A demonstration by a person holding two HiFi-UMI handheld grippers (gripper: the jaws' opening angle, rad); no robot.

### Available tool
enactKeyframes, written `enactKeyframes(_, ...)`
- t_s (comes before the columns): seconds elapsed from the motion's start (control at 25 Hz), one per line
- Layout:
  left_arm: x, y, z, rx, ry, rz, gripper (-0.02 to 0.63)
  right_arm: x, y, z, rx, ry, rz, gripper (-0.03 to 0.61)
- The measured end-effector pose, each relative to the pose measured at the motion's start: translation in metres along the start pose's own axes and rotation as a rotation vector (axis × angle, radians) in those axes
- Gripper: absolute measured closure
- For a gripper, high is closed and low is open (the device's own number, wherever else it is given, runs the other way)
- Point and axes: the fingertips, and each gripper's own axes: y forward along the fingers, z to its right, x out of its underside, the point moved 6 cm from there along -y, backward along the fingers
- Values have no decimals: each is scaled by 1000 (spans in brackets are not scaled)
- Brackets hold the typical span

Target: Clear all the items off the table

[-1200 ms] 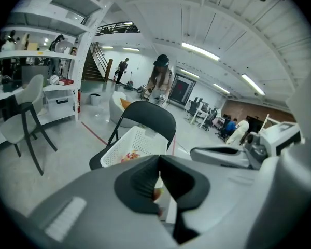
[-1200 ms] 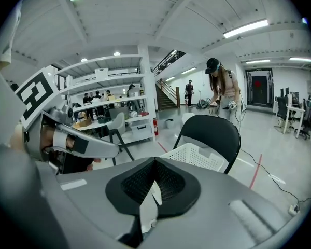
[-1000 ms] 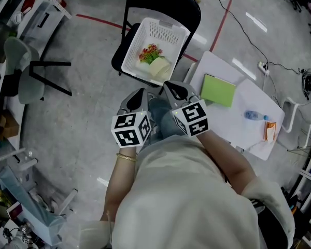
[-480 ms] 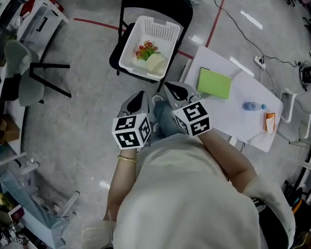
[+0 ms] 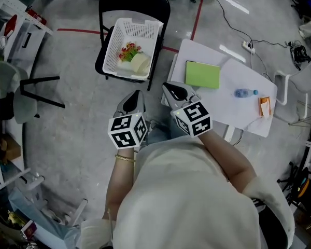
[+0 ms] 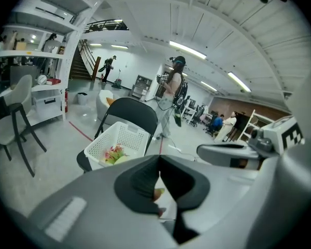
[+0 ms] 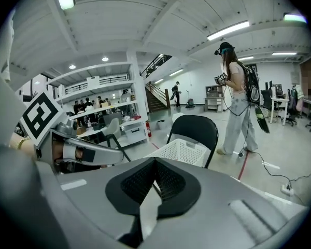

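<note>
On the white table (image 5: 233,113) lie a green notebook (image 5: 202,74), a small water bottle (image 5: 244,93) and an orange packet (image 5: 264,107). To its left a white basket (image 5: 145,32) (image 6: 125,138) (image 7: 184,150) holds flowers and a pale item; it sits on a black folding chair (image 5: 132,1) (image 6: 132,114) (image 7: 194,126). My left gripper (image 5: 136,95) (image 6: 158,162) hangs shut and empty just short of the chair. At the table's near-left corner my right gripper (image 5: 171,87) (image 7: 155,178) is shut too, holding nothing.
A grey chair (image 5: 18,92) and shelves stand at the left. Red tape lines and a cable with a power strip (image 5: 246,46) cross the floor behind the table. Another person (image 7: 238,95) with grippers stands beyond the black chair.
The basket, chair and table have slid left in the head view. Both shut grippers have shifted right over the floor, from in front of the basket towards the table's corner.
</note>
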Motion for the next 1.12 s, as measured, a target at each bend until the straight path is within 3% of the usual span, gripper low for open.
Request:
enactKeyframes(0.56,-5,71,91,44,46,-47,604,22,-57,112,89,73,-6,580)
enactKeyframes(1.12,31,150,172,58,67,-134,604,77,-97,229,149,135,-67,580)
